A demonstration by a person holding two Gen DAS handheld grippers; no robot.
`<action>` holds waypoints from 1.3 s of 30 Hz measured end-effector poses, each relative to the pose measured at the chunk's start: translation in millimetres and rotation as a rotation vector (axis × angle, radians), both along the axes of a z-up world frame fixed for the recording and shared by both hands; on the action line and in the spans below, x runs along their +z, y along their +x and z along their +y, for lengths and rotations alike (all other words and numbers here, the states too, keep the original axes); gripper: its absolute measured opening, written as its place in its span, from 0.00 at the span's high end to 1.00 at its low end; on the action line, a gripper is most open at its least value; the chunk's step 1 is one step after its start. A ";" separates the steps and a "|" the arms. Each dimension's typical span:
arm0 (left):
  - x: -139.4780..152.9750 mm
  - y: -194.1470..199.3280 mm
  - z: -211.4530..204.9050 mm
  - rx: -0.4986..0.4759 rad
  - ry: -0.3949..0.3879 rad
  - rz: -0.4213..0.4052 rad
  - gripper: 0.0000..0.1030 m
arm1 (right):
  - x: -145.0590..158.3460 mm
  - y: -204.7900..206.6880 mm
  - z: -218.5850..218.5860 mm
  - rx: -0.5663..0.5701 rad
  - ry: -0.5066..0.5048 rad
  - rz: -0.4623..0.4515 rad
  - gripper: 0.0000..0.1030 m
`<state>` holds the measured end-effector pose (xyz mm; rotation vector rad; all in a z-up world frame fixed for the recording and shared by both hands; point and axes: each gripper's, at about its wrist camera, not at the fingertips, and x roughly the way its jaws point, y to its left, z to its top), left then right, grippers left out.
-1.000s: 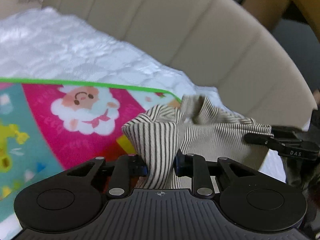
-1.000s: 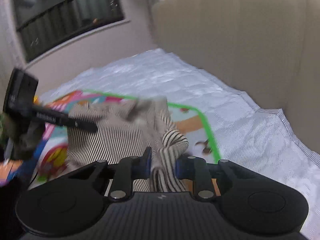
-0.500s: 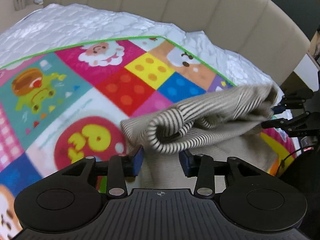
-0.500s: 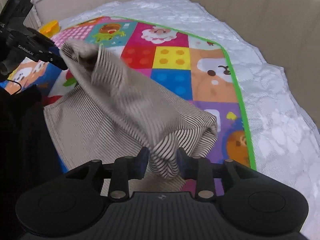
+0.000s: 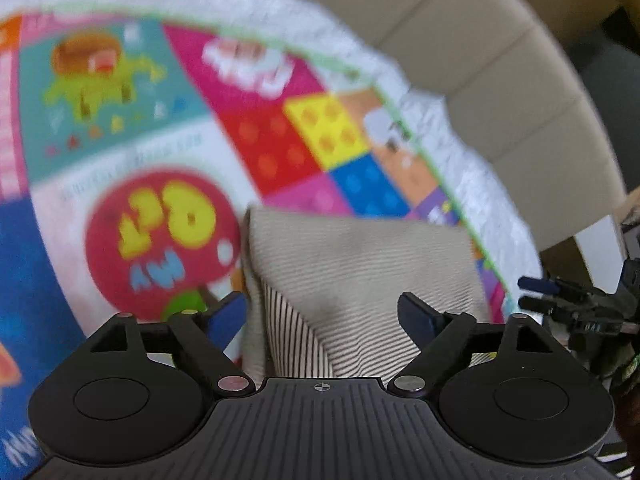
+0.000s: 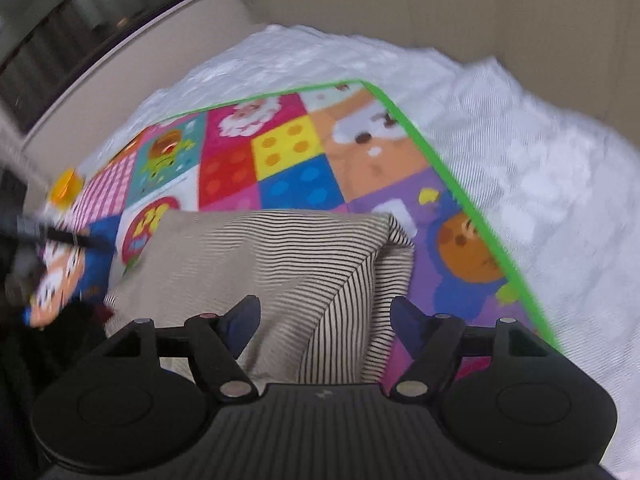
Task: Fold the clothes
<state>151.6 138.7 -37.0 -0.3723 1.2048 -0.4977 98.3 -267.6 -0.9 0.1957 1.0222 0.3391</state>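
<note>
Folded striped garment (image 6: 280, 256) on mat (image 6: 288, 160)

Home bedroom: quilted white bedspread (image 6: 500, 152), padded beige headboard (image 5: 492, 68), cartoon play mat (image 6: 288, 152).

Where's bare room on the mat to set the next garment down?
Free: the mat squares beyond the folded shirt, up to the green border; also the red circle patch left of it. Crowded: the near strip, where both open grippers straddle the shirt's corners.

Striped garment (image 6: 280, 256) — ribbed cloth; mat (image 6: 288, 148) — glossy.
</note>
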 end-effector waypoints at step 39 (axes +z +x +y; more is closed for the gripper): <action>-19.0 91.4 -6.7 0.032 -0.046 -0.154 0.70 | -55.9 107.6 62.8 0.010 0.055 -0.134 0.69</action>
